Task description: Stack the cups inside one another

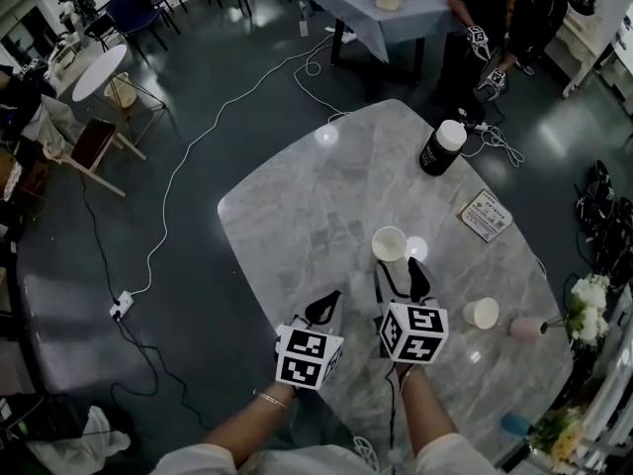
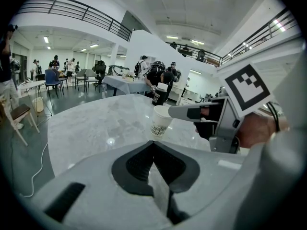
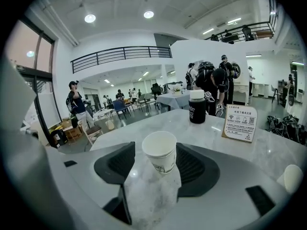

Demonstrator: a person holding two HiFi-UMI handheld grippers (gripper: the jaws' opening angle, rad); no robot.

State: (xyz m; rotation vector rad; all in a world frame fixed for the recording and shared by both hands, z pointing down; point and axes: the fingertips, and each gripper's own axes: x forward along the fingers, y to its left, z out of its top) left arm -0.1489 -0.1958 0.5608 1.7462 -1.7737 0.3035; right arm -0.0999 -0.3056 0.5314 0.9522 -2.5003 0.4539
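Open hall: dark glossy floor (image 1: pixel 227 117), white walls (image 3: pixel 206 51).
Grey marble table (image 1: pixel 297 206) in foreground; cloth-covered table (image 1: pixel 356 3) and chairs (image 1: pixel 134 13) beyond. White cable (image 1: pixel 178 176) runs across the floor to a power strip (image 1: pixel 121 306). Railed mezzanine (image 3: pixel 120 53) above, round ceiling lights (image 3: pixel 89 18) lit, window (image 3: pixel 29 51) at left.

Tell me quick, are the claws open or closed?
Left claw: closed, empty.
Right claw: open, paper cup standing inside, not squeezed.
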